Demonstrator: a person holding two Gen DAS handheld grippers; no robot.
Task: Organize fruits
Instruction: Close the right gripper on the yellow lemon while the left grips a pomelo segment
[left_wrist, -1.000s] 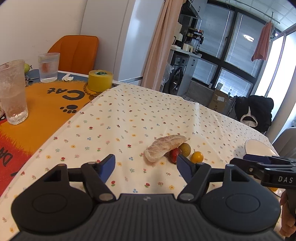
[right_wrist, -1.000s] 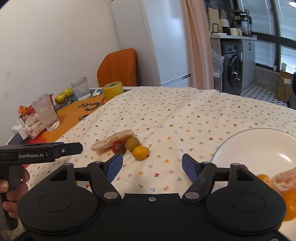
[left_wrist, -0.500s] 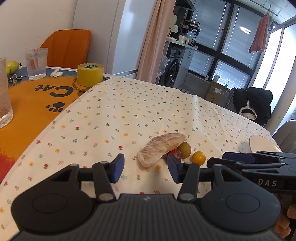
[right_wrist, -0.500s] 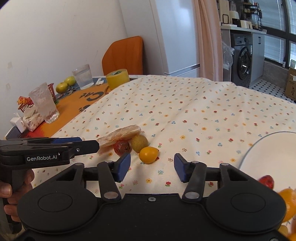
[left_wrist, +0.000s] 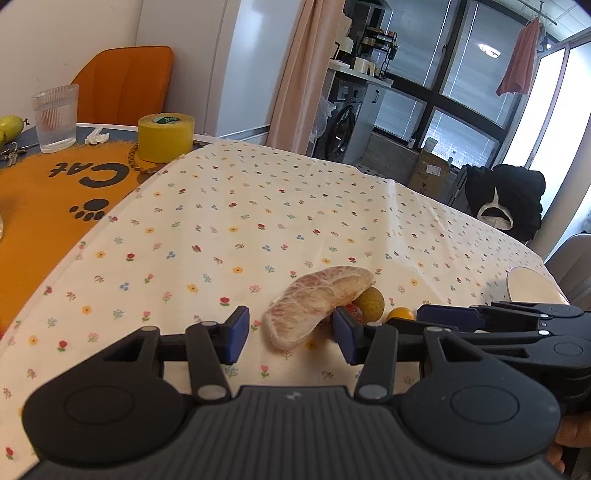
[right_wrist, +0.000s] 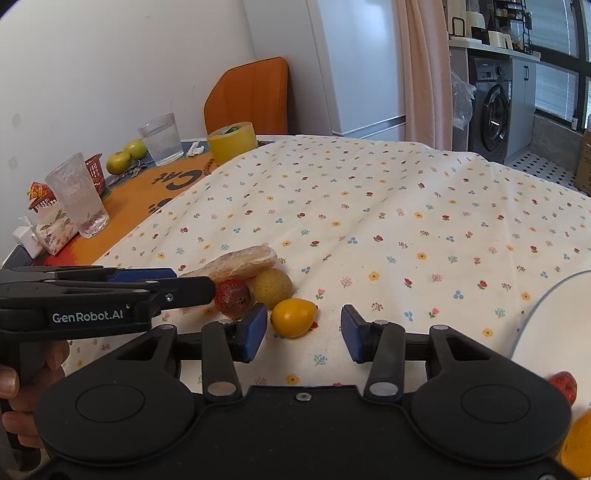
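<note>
Left gripper (left_wrist: 290, 334) open around pomelo wedge (left_wrist: 318, 304) on cloth (left_wrist: 258, 221). Right gripper (right_wrist: 303, 332) open just before kumquat (right_wrist: 293, 317), plate (right_wrist: 546, 314) to the right.

Cloth (right_wrist: 388, 206) on desk: cream w/ small red, yellow, blue flower print. Mat (left_wrist: 44, 192): orange, dark "Cat" lettering + paw print. Pomelo segment (left_wrist: 319, 304): pale pink, whitish membrane. Small fruits: red one (right_wrist: 232, 297), dull yellow-green one (right_wrist: 272, 287), bright yellow-orange one (right_wrist: 293, 316). Tape roll (left_wrist: 166, 136): yellow. Chair (right_wrist: 247, 96): orange. Gripper bodies black, pads (right_wrist: 253, 332) blue. Plate (left_wrist: 532, 290): white.
</note>
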